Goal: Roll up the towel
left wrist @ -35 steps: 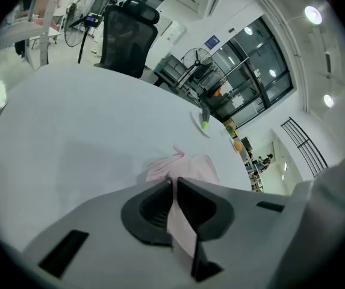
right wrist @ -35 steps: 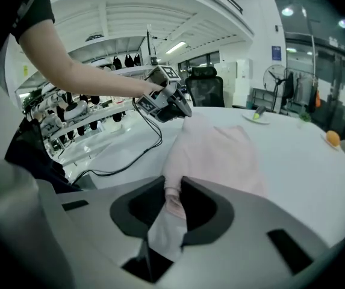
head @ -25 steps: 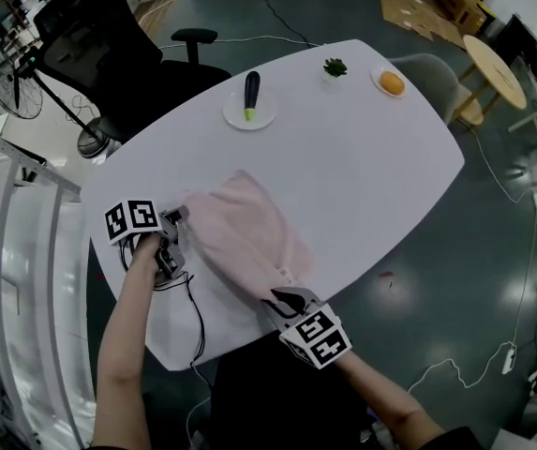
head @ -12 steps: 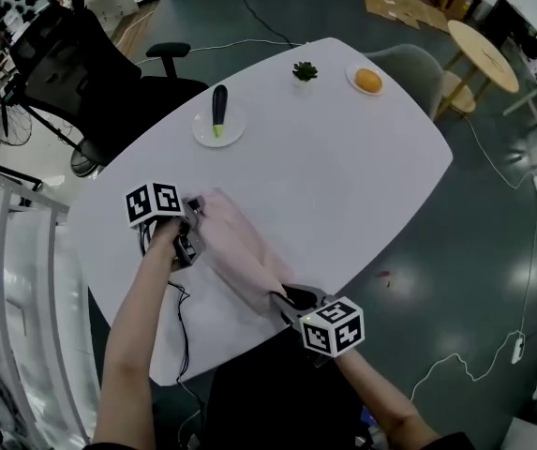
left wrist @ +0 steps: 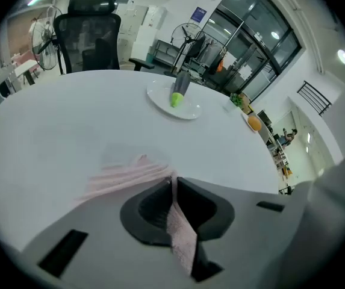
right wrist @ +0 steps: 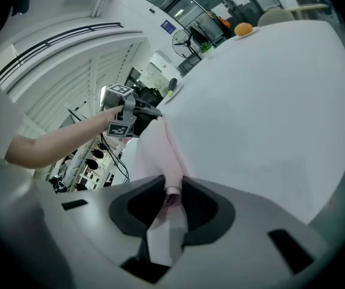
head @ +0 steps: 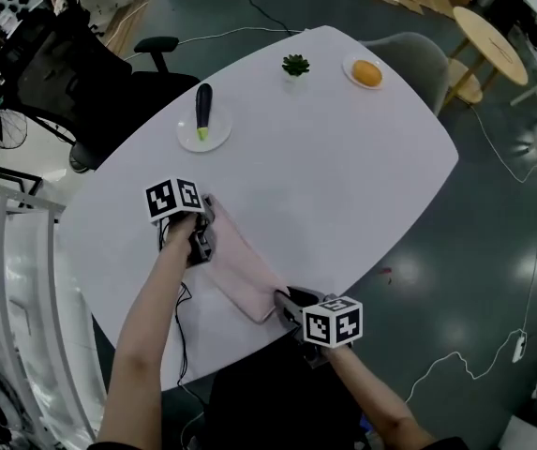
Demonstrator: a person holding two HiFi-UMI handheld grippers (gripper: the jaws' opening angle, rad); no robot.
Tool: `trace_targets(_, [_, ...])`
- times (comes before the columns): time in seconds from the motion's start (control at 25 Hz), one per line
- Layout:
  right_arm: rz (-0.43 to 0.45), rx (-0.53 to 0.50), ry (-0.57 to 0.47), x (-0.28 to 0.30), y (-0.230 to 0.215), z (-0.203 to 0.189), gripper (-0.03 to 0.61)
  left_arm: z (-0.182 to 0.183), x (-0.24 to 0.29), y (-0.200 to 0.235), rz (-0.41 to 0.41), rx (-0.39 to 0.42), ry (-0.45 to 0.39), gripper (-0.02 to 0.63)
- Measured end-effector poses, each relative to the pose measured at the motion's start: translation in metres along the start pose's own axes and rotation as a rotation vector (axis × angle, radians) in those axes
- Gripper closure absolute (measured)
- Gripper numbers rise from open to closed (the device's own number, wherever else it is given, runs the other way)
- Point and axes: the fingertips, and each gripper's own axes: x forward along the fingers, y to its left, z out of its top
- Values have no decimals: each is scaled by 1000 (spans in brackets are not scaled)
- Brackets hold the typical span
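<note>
A: What takes up most of the head view?

B: A white oval table (head: 362, 167). Past its edge at 10 o'clock stands a black mesh-backed office chair (head: 57, 59).

A: And the task's thing?

B: The pale pink cloth towel (head: 242, 268) lies on the table near the edge at 7 o'clock from the table's middle. It is gathered into one narrow band. The band runs from 11 o'clock down to 5 o'clock. From above it may be rolled or only folded over; I cannot tell which.

A: Who has hold of it?

B: Both hands do. The left gripper (left wrist: 173, 182) is at the band's 11 o'clock end. Its jaws are pressed nearly together with a thin strip of towel pinched between them. The right gripper (right wrist: 172, 188) is at the 5 o'clock end, clamped on a thicker bunch of the cloth. The towel stretches between the two.

A: Anything smaller?

B: At 10 o'clock from the table's middle sits a round white plate (head: 189, 139). On it lies a dark purple aubergine (head: 202, 106) with a green end. An orange round fruit (head: 367, 72) sits on a small dish at 1 o'clock. A small green potted plant (head: 295, 65) is at 12 o'clock, well apart from the towel.
</note>
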Motion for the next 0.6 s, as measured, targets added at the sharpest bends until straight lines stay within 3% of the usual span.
trace_targets(0.16, [8,32,41,3,-4,1,483,1,1,-7,8,51,-62,560])
trace_targets(0.2, [4,24,51,3,-4,2,480,2,1,-14,-35,54,-72,519])
trace_targets(0.32, [-37,-45,70,-2,-7,4,426,3,-8,-42,-232,22,-103,264])
trace_targets(0.4, [-65,-109,69,-9,-8,8,366,9,-24,-53,-309,13,-155,261])
trace_targets(0.6, [-95,-233,27,-26,-4,20,341,18,-68,-57,-389,57,-243,261])
